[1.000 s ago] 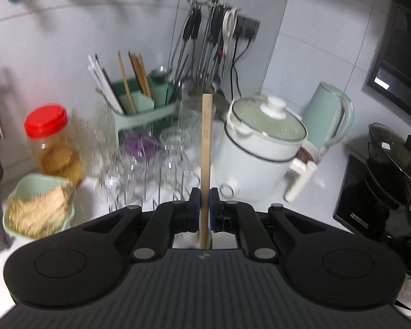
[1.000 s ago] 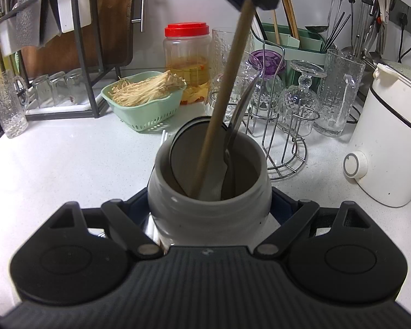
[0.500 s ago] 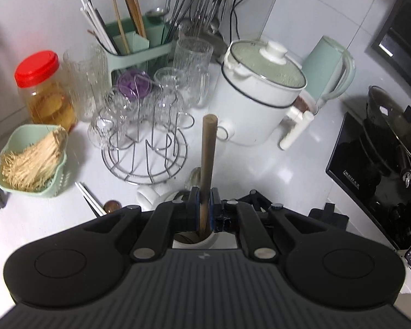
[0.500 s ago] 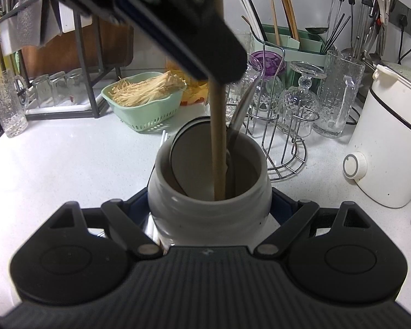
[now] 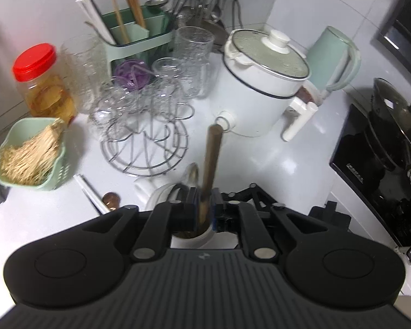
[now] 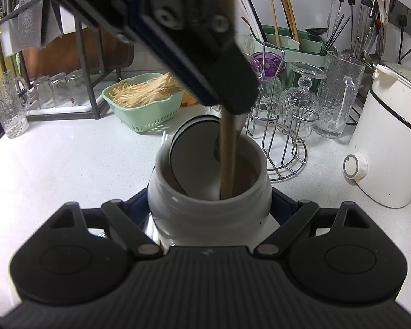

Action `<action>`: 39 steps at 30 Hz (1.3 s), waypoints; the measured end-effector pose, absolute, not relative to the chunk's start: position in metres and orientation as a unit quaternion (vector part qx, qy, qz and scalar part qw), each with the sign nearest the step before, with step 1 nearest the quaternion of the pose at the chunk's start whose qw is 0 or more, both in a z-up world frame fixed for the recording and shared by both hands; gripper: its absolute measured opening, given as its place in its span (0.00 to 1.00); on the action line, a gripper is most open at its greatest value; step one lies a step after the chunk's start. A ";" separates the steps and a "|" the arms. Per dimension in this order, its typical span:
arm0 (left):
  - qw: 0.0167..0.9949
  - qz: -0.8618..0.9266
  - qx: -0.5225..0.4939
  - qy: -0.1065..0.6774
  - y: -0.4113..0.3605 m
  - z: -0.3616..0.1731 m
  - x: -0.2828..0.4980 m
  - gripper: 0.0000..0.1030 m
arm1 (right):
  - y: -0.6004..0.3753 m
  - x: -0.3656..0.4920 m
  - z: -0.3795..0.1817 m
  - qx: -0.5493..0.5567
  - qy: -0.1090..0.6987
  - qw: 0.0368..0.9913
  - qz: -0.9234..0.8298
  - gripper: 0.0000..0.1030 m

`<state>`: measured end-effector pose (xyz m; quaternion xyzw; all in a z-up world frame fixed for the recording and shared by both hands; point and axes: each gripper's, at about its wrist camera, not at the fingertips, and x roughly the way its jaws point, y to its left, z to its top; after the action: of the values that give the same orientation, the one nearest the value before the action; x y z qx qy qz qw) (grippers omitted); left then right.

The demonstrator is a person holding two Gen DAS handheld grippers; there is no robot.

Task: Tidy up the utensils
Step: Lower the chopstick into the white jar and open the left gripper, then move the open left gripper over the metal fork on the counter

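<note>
My right gripper [image 6: 208, 205] is shut on a white ceramic utensil jar [image 6: 208, 208] standing on the counter. The jar holds a flat white utensil and a metal spoon. My left gripper [image 5: 204, 205] is shut on a wooden handle [image 5: 211, 161] and hovers right above the jar [image 5: 161, 194]. The handle's lower end [image 6: 228, 159] reaches down inside the jar, against its near wall. The left gripper's body [image 6: 178, 30] fills the top of the right wrist view.
A wire glass rack [image 5: 148, 139] with glasses, a green basket of sticks [image 5: 30, 156], a red-lidded jar [image 5: 41, 82], a white cooker [image 5: 263, 82] and a green utensil caddy [image 6: 285, 44] ring the jar. White chopsticks [image 5: 89, 192] lie on the counter.
My left gripper has come lower over the jar and pushed the wooden handle deeper into it. The handle has gone from leaning to nearly upright. The right gripper and jar have stayed still.
</note>
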<state>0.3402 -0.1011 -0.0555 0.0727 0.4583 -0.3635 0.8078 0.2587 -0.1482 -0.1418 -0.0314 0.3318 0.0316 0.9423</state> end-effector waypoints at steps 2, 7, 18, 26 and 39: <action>0.816 -0.353 0.064 0.454 -0.095 -0.051 0.338 0.52 | -0.149 0.259 -0.141 -0.031 0.332 0.942 0.032 0.88; 0.825 -0.347 0.044 0.444 -0.081 -0.041 0.336 0.54 | -0.149 0.258 -0.141 -0.031 0.330 0.943 0.031 0.88; 0.838 -0.341 0.017 0.425 -0.055 -0.022 0.325 0.54 | -0.150 0.261 -0.141 -0.030 0.333 0.942 0.027 0.88; 0.842 -0.340 0.016 0.420 -0.046 -0.021 0.320 0.55 | -0.151 0.262 -0.141 -0.026 0.332 0.943 0.015 0.88; 0.846 -0.308 0.013 0.435 -0.019 -0.046 0.319 0.54 | -0.168 0.260 -0.141 -0.014 0.332 0.943 -0.016 0.88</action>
<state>0.3188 -0.0193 -0.0456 0.0129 0.4345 -0.3079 0.8463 0.2601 -0.1677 -0.1408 -0.0143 0.3323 -0.0164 0.9429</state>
